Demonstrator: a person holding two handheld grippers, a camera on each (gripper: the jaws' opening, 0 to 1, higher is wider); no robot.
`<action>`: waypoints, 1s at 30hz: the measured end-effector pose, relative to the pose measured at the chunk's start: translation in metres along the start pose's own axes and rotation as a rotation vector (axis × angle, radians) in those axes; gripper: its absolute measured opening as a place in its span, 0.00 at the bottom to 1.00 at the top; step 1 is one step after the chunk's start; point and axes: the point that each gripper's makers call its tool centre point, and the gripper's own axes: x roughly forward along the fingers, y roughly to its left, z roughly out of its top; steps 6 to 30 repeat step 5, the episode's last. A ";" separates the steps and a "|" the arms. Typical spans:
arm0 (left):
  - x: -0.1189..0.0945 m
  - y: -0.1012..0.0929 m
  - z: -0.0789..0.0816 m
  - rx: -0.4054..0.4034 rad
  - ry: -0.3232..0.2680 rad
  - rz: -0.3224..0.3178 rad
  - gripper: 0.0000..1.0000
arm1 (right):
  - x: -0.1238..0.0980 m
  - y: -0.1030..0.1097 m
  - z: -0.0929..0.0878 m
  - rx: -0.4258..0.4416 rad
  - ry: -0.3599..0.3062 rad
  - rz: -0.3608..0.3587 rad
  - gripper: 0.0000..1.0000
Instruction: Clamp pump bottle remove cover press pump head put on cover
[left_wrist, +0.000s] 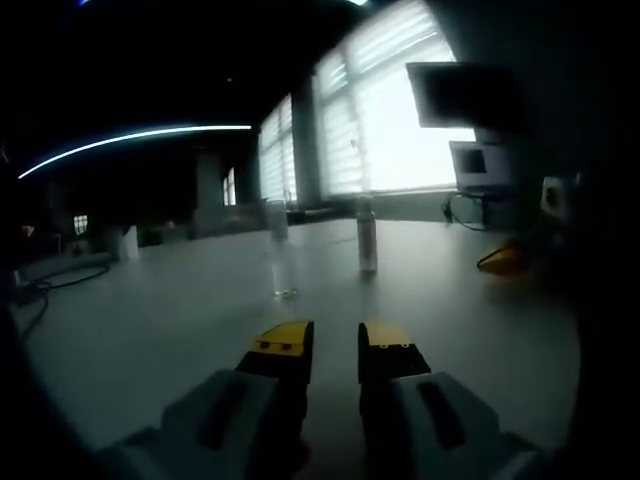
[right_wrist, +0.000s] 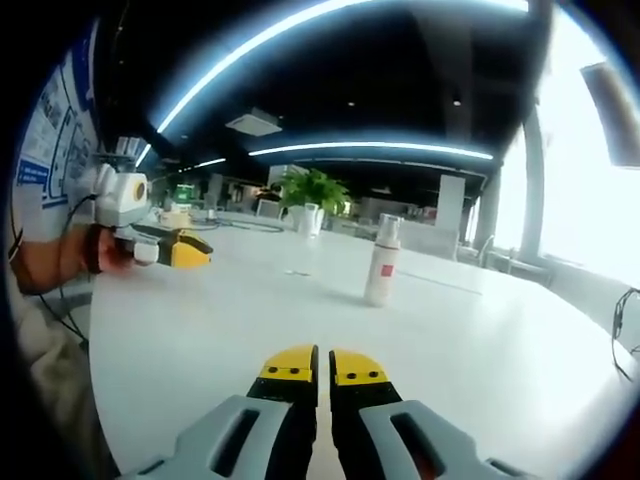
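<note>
The pump bottle (right_wrist: 382, 262) stands upright on the white table (right_wrist: 220, 340), white with a red label and a pale cover on top. It is well ahead of my right gripper (right_wrist: 324, 362), whose yellow-tipped jaws are shut with nothing in them. In the left gripper view the bottle (left_wrist: 367, 240) is backlit and far ahead, slightly right of my left gripper (left_wrist: 336, 345), which stands a little open and empty. A hand holds the left gripper (right_wrist: 178, 249) low over the table at the left. The yellow tip of the right gripper (left_wrist: 505, 260) enters from the right.
A tall clear container (left_wrist: 282, 255) stands on the table (left_wrist: 150, 320) left of the bottle. Cables (left_wrist: 50, 285) lie at the far left edge. Bright windows (left_wrist: 390, 110), a monitor (left_wrist: 465, 95) and a potted plant (right_wrist: 315, 190) stand beyond the table.
</note>
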 end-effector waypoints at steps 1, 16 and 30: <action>0.000 0.000 0.000 0.000 0.000 0.001 0.09 | 0.000 0.000 0.000 -0.002 0.000 0.003 0.00; 0.001 0.000 -0.001 -0.001 0.003 0.006 0.09 | 0.000 0.001 0.000 -0.011 -0.001 0.004 0.00; 0.001 0.000 -0.001 -0.001 0.003 0.006 0.09 | 0.000 0.001 0.000 -0.011 -0.001 0.004 0.00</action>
